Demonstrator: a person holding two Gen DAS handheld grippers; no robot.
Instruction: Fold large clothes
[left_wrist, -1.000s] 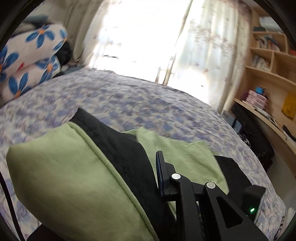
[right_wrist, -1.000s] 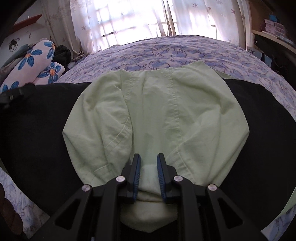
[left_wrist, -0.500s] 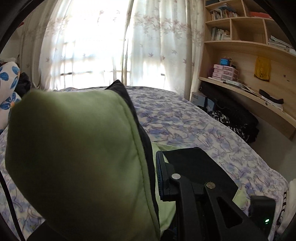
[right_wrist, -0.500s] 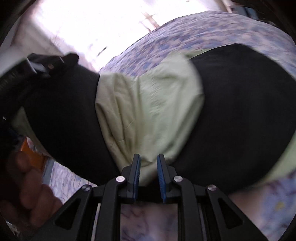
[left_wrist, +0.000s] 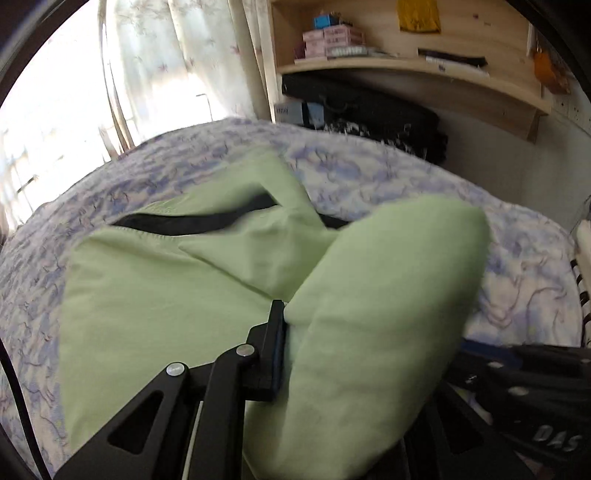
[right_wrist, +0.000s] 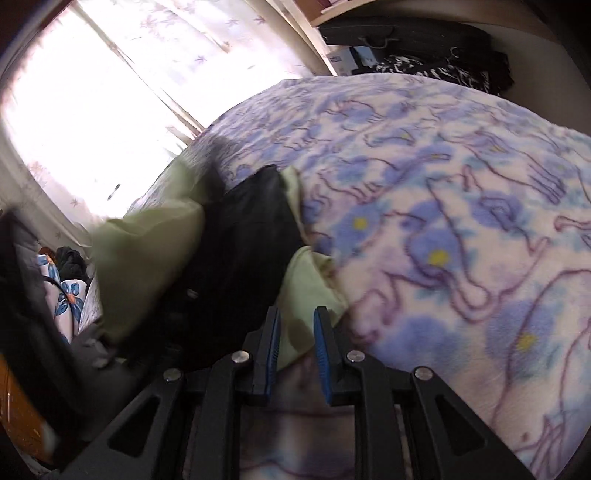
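A large light-green and black garment (left_wrist: 166, 288) lies on the bed. My left gripper (left_wrist: 284, 325) is shut on a green fold of it; the cloth bulges over and hides the right finger. In the right wrist view the garment (right_wrist: 236, 243) is bunched at the left. My right gripper (right_wrist: 295, 343) is shut on a green edge of it, just above the blanket.
The bed is covered by a blue and purple flower blanket (right_wrist: 443, 229). A bright curtained window (right_wrist: 110, 92) is behind. Wooden shelves (left_wrist: 406, 62) with boxes and dark bags (left_wrist: 369, 110) stand past the bed's far side. Flowered pillows (right_wrist: 66, 295) lie at the left.
Both grippers have swung the garment over sideways. The green part now lies spread on the bed in the left view. The right gripper has come down close to the blanket.
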